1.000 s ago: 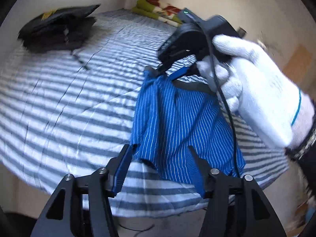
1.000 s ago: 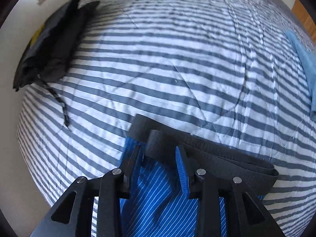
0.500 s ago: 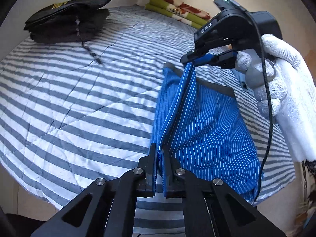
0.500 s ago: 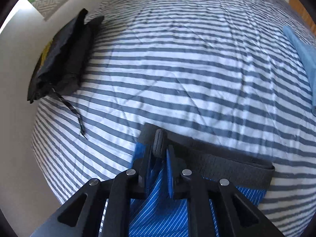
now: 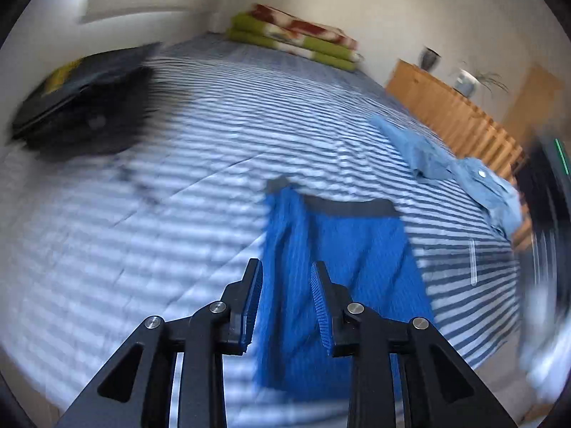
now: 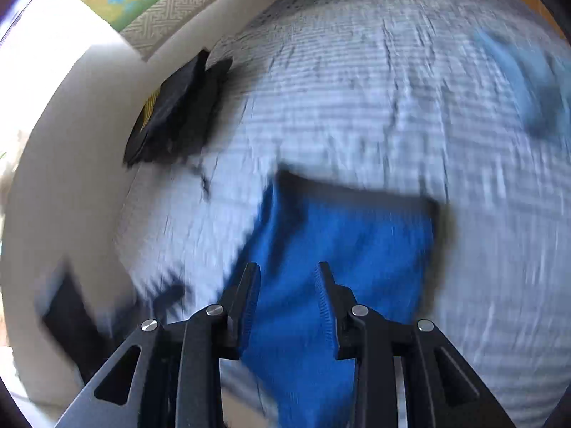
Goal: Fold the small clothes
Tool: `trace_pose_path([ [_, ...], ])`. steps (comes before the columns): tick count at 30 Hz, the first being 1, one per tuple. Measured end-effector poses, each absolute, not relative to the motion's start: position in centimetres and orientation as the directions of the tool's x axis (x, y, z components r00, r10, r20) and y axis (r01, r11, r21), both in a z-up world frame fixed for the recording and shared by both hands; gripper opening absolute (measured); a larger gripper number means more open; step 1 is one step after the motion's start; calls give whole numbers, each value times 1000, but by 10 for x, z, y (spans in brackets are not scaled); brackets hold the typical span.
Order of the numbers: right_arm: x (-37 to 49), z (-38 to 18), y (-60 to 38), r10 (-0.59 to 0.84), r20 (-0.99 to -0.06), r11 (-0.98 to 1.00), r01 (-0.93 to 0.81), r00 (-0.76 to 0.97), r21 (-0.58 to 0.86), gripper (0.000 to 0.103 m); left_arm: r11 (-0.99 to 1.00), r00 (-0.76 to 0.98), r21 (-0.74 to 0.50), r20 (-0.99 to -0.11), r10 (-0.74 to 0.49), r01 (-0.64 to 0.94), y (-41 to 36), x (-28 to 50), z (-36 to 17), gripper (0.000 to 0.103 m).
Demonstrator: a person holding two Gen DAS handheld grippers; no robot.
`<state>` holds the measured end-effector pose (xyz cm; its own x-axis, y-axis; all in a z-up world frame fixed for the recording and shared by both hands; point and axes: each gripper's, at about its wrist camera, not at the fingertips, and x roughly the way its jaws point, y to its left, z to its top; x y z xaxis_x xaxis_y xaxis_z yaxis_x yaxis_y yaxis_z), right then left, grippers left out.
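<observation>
Blue striped shorts (image 5: 339, 249) with a dark grey waistband lie flat on the striped bed, their left side folded over as a narrow strip. In the left wrist view my left gripper (image 5: 287, 287) hovers above their lower left part, jaws opening, nothing between the pads. The right wrist view is blurred: the same shorts (image 6: 342, 249) lie below my right gripper (image 6: 287, 294), whose jaws are also opening with nothing pinched. The right gripper shows only as a dark blur (image 5: 546, 214) at the right edge of the left wrist view.
A stack of folded dark clothes (image 5: 82, 107) sits at the bed's far left. A light blue garment (image 5: 460, 167) lies crumpled at the right near a wooden slatted cabinet (image 5: 456, 114). A green and red folded blanket (image 5: 296, 37) lies at the head. The bed's near edge runs just below the shorts.
Both grippers were shut on the shorts' left edge half a second ago. Both have let go and pulled back and up; the shorts now lie with that side folded over.
</observation>
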<state>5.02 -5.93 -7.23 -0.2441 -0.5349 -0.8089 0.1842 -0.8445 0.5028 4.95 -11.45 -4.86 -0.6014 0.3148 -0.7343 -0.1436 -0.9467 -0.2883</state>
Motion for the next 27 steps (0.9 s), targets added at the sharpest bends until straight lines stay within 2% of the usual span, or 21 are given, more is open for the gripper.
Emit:
trace_pose_path([
  [2, 77, -96, -53, -556, -800, -831, 141, -225, 538, 29, -907, -500, -369, -758, 420, -203, -100, 9, -58, 30],
  [4, 101, -122, -48, -573, -792, -819, 108, -211, 563, 29, -918, -484, -347, -781, 395, -190, -92, -22, -70, 30],
  [6, 116, -134, -44, -545, -807, -838, 104, -227, 536, 28, -966, -490, -214, -832, 260, -148, -87, -48, -84, 31],
  [7, 124, -135, -40, -553, -801, -832, 115, -230, 542, 28, -992, -490, -92, -863, 124, -89, -88, -61, -95, 31],
  [8, 128, -132, -38, -557, -800, -830, 131, -224, 542, 28, -996, -469, -68, -879, 88, -59, -93, -69, -103, 32],
  [10, 126, -119, -33, -545, -806, -838, 159, -231, 521, 28, -983, -444, -184, -879, 172, -17, -113, -75, -109, 33],
  [11, 121, -108, -26, -531, -803, -848, 169, -271, 503, 29, -980, -461, -198, -869, 181, -11, -117, -73, -104, 33],
  [12, 115, -100, -19, -519, -798, -854, 172, -307, 490, 35, -983, -482, -182, -861, 163, -7, -119, -70, -100, 33],
  [13, 106, -95, -12, -505, -796, -863, 161, -334, 479, 40, -986, -508, -164, -850, 139, 6, -122, -65, -95, 39],
  [14, 92, -92, -3, -484, -797, -872, 126, -361, 473, 44, -982, -514, -186, -843, 159, 2, -124, -63, -92, 50],
  [16, 66, -93, 6, -477, -794, -872, 87, -376, 482, 44, -971, -509, -236, -833, 216, -26, -125, -62, -90, 56],
  [22, -22, -127, 19, -436, -822, -876, -38, -365, 481, 44, -979, -424, -191, -883, 201, -67, -104, -79, -105, 60],
  [23, -29, -131, 24, -444, -823, -866, -66, -355, 496, 44, -980, -413, -189, -890, 195, -57, -104, -83, -111, 59],
  [24, -40, -139, 29, -477, -799, -832, -105, -365, 545, 44, -981, -433, -183, -881, 190, -58, -103, -84, -111, 53],
  [25, -47, -140, 30, -496, -780, -812, -115, -382, 573, 44, -976, -428, -202, -877, 219, -84, -100, -85, -110, 27],
  [26, -53, -140, 30, -520, -768, -795, -118, -374, 596, 37, -971, -420, -221, -875, 239, -93, -99, -85, -109, 18],
  [27, -58, -141, 27, -551, -750, -775, -110, -365, 623, 16, -972, -435, -220, -869, 236, -87, -100, -84, -106, 15],
])
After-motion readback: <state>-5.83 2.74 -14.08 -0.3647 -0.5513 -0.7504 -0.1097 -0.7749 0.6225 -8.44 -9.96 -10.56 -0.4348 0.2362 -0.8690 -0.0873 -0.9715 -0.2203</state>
